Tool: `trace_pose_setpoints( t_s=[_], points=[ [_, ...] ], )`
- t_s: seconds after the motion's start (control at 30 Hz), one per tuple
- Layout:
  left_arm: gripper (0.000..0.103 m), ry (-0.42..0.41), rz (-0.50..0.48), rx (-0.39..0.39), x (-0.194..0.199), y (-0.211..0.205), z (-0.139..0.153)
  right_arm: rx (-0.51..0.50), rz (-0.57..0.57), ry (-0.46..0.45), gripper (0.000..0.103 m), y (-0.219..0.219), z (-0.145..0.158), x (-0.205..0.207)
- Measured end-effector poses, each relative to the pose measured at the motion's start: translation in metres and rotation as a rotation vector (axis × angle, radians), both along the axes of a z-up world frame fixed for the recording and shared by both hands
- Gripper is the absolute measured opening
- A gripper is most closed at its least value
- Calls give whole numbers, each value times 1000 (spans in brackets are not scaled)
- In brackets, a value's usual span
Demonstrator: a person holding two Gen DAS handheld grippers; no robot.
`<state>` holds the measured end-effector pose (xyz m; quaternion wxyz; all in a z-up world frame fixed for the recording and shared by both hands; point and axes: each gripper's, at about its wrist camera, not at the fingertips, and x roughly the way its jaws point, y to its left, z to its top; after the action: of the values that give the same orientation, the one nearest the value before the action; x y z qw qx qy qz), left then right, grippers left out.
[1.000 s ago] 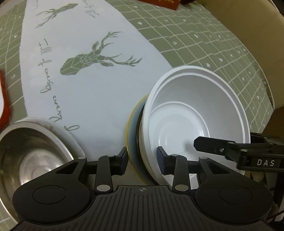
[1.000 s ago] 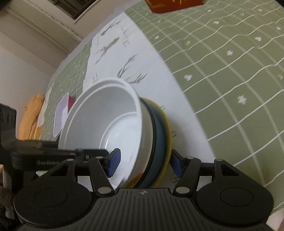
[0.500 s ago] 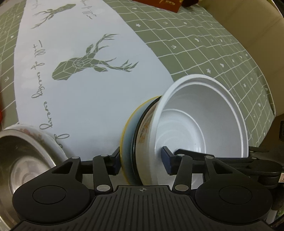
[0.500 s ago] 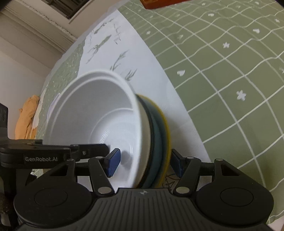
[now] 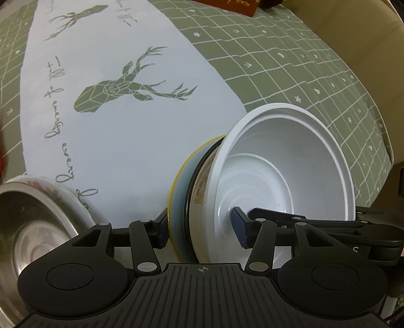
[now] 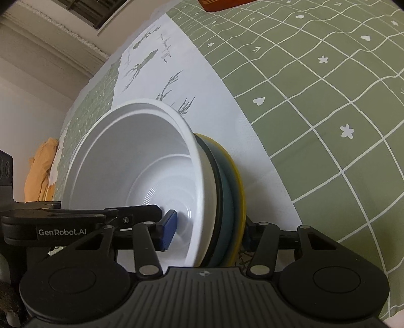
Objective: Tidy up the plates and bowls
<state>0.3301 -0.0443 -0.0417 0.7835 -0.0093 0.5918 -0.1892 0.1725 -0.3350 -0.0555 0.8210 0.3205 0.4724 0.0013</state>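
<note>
Green checked cloth (image 5: 290, 63) covers the table, and a white runner (image 5: 126, 131) printed with deer lies along its middle.

**Stack.** The stack of dishes (image 5: 277, 164) stands tilted on its edge near the table's near edge, on the runner's border with the green cloth. From back to front it comprises a yellow-rimmed plate (image 5: 174, 181), a teal plate (image 5: 178, 209), a patterned bowl (image 5: 202, 186) and a white bowl (image 5: 285, 161). The white bowl's mouth faces the table's right edge.

**Steel bowl.** A steel bowl (image 5: 30, 227) sits inside a floral-rimmed dish (image 5: 63, 189) at the near left corner, apart from the stack.

**Left gripper.** The left gripper (image 5: 200, 227) straddles the stack's lower part from the near edge, with its jaws spread as wide as they go. Its outer pad lies against the back of the yellow-rimmed plate. Its inner pad (image 5: 238, 227) hangs inside the white bowl, seemingly just clear of the bowl's floor, so there is no evident clamp.

**Right gripper.** The right gripper (image 6: 208, 232) brackets the same stack from the opposite side, and its jaws are closing with the stack between them. One blue pad (image 6: 168, 229) stands inside the white bowl near its floor. The other is mostly hidden behind the yellow-rimmed plate. Whether the pads already press on the dishes cannot be told.

**Red box.** A red box (image 5: 227, 5) rests at the table's far edge.
</note>
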Motion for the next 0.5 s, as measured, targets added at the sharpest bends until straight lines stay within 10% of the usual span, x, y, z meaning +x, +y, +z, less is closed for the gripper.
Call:
trace_pose_setpoints(
  t_s=[0.5],
  points=[
    [53, 58, 24, 2, -2, 7, 11, 48, -30, 50, 53, 0, 5, 5]
  ],
)
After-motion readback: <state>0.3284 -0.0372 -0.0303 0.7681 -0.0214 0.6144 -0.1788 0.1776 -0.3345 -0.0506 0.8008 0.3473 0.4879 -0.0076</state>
